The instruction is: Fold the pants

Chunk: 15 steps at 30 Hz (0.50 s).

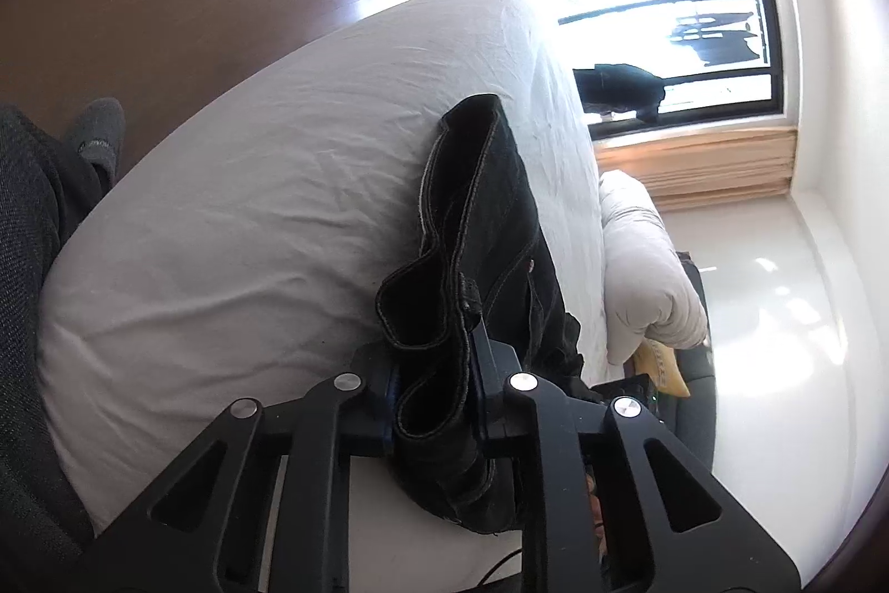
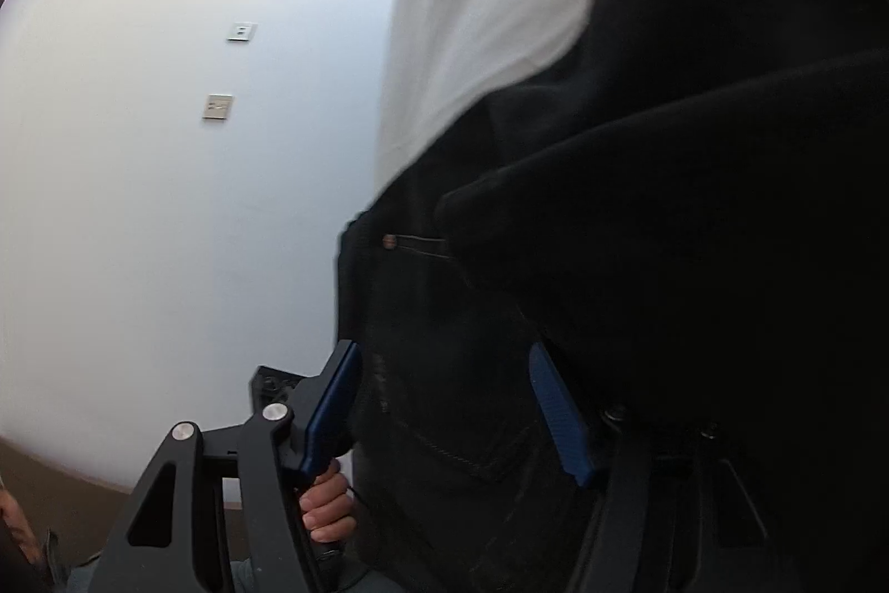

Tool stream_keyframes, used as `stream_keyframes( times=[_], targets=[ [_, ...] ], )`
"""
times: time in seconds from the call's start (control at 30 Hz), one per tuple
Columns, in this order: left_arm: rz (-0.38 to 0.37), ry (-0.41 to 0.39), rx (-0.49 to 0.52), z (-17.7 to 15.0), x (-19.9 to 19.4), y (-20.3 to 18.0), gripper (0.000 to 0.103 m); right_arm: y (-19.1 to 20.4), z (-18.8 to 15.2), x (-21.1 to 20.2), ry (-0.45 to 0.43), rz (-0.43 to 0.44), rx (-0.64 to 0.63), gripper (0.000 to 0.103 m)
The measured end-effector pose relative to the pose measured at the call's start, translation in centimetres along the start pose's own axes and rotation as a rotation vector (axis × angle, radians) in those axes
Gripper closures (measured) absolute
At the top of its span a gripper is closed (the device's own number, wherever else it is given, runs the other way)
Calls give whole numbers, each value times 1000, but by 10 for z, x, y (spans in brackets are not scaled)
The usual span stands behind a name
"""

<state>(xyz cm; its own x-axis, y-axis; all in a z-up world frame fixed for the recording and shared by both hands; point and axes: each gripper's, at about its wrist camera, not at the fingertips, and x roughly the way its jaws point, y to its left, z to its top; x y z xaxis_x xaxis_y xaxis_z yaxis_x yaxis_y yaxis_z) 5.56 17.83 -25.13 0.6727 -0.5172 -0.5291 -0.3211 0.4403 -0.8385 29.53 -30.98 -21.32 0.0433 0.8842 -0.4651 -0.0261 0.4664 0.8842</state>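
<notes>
Left gripper [image 1: 436, 404] clamped on bunched black pants [image 1: 489, 215], bed [image 1: 250, 204] at 10 o'clock. Right gripper [image 2: 444, 415] half open around pants, pads' contact unclear.

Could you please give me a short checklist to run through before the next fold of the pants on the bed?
1. Left tool shut on the pants: ok, bunched waistband fabric is pinched between its pads.
2. Right tool gripping: not ok, fabric sits between the blue pads but a gap shows beside one.
3. Legs laid flat on the bed: ok, they stretch along the sheet toward the window.
4. Waistband smooth: not ok, it is crumpled in the left tool.
5. Landing area free: ok, bare sheet lies beside the pants.
6. Both hems aligned: cannot tell, the far end is too small.
</notes>
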Motion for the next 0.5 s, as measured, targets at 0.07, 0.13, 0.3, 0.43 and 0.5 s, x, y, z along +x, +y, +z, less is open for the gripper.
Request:
stream_keyframes(
  times=[0.07, 0.13, 0.3, 0.43, 0.5],
  targets=[
    [5, -3, 27, 0, -1, -8, 89, -7, 4, 4, -10, -33, 36, 65],
    [1, -7, 51, 2, -6, -16, 90, -10, 4, 8, -22, -50, 59, 70],
    [-9, -13, 112, -1, 0, -44, 92, -13, 0, 6, -64, -32, 59, 70],
    [-16, -17, 171, -6, -1, -71, 93, -13, 0, 6, -67, -20, 58, 70],
    [-19, -18, 199, -8, 0, -90, 93, -15, 1, 6, -68, -15, 65, 70]
  ],
)
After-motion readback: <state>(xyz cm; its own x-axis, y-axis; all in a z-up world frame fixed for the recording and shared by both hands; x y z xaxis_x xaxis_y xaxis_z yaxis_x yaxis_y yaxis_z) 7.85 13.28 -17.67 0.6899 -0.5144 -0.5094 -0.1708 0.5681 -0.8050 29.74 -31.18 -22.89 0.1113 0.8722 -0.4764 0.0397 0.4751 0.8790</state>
